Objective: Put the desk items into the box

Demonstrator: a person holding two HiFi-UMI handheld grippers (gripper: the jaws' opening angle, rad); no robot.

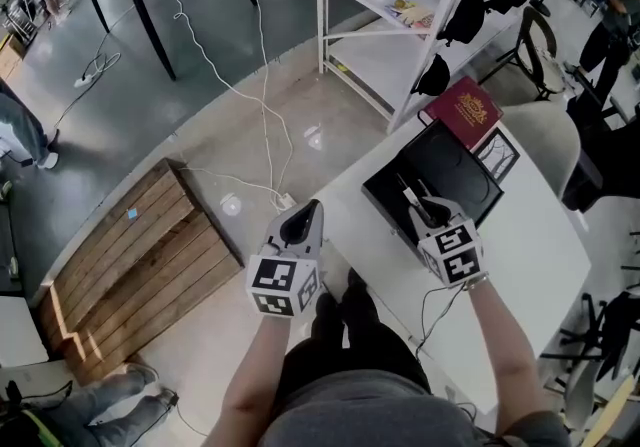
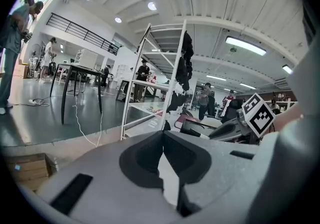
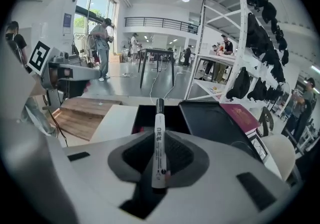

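A black box (image 1: 440, 180) stands open on the white table (image 1: 540, 255), its lid (image 3: 212, 120) lying to the right of it. A dark red book (image 1: 463, 111) rests at the box's far corner. My right gripper (image 1: 421, 208) hovers over the box, shut on a white marker (image 3: 159, 118) with a black cap that points forward over the box's inside (image 3: 150, 115). Out past the table's left edge, above the floor, my left gripper (image 1: 303, 221) has its jaws touching at the tips (image 2: 163, 135) with nothing between them.
A white shelf rack (image 1: 400, 25) with dark clothes stands beyond the table. A wooden pallet (image 1: 130, 265) and white cables (image 1: 240, 85) lie on the floor at left. A flat white-edged item (image 1: 500, 157) lies by the book. People stand far off in the hall.
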